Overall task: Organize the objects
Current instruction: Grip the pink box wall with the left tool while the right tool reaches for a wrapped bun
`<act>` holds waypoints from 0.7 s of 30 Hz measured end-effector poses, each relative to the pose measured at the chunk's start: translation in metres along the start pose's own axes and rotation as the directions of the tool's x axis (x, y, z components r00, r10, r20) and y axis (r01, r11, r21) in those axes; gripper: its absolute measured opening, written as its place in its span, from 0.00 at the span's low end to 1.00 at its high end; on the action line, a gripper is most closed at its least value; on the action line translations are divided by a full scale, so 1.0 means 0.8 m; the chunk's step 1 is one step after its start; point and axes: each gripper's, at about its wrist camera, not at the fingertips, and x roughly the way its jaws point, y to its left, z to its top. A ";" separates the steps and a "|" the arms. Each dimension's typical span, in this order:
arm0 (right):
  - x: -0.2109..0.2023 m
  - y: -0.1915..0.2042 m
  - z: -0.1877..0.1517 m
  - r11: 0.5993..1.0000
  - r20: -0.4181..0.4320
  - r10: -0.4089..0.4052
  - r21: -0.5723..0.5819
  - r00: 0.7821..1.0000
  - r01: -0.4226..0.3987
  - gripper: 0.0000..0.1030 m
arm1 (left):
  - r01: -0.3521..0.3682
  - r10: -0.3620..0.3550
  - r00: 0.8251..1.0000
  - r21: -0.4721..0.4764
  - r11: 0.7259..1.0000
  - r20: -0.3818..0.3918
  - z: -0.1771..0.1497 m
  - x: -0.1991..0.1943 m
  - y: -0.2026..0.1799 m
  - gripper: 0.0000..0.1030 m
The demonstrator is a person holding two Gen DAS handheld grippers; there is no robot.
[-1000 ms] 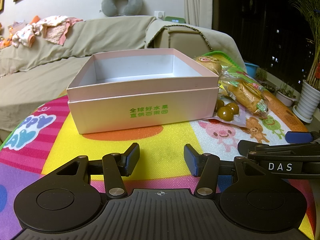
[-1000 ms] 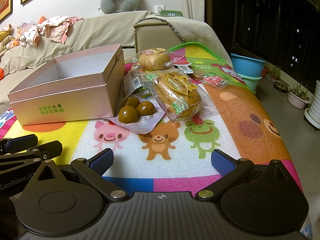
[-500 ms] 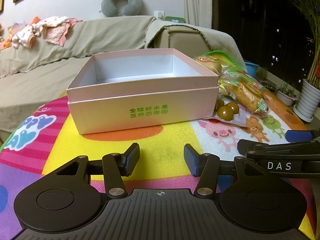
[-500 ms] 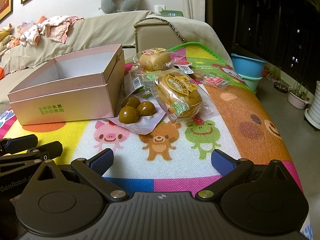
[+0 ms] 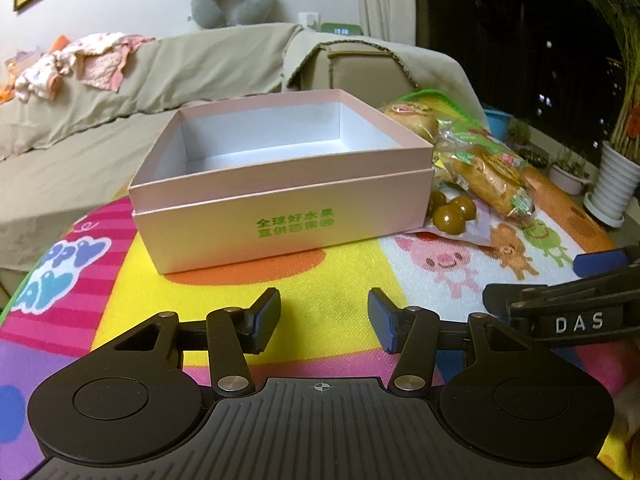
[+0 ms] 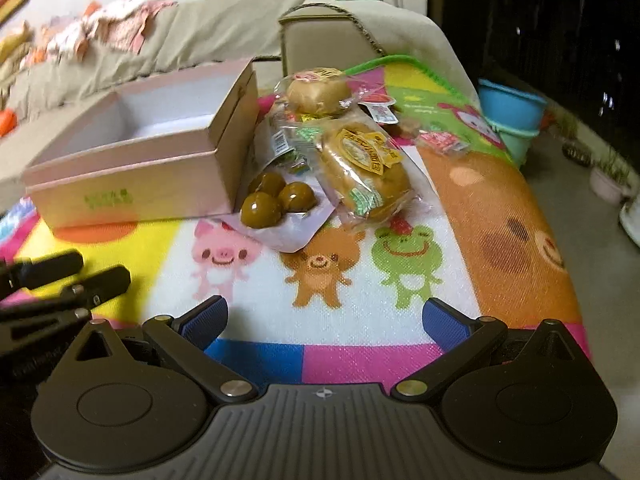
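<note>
Right hand-held gripper (image 6: 324,318) hangs wide open and empty over the play mat (image 6: 400,320), with the snack packets just ahead: brown eggs (image 6: 276,200), a bread packet (image 6: 366,168). Left hand-held gripper (image 5: 322,316), narrower and empty, faces the empty pink box (image 5: 280,196) ahead. I'd take the egg pouch by its flat edge, lift clear of the box wall, then lower inside.

– What lies on the mat?
– An open, empty pink box (image 5: 280,216). Just right of it: a pack of three brown eggs (image 6: 276,200), wrapped bread (image 6: 366,168), a wrapped bun (image 6: 318,90).
</note>
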 end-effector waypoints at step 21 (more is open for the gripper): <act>-0.048 -0.025 0.062 0.996 0.222 0.090 -0.003 0.971 -0.091 1.00 | -0.174 0.186 0.979 -0.139 0.975 0.086 0.108 0.008 0.118 0.52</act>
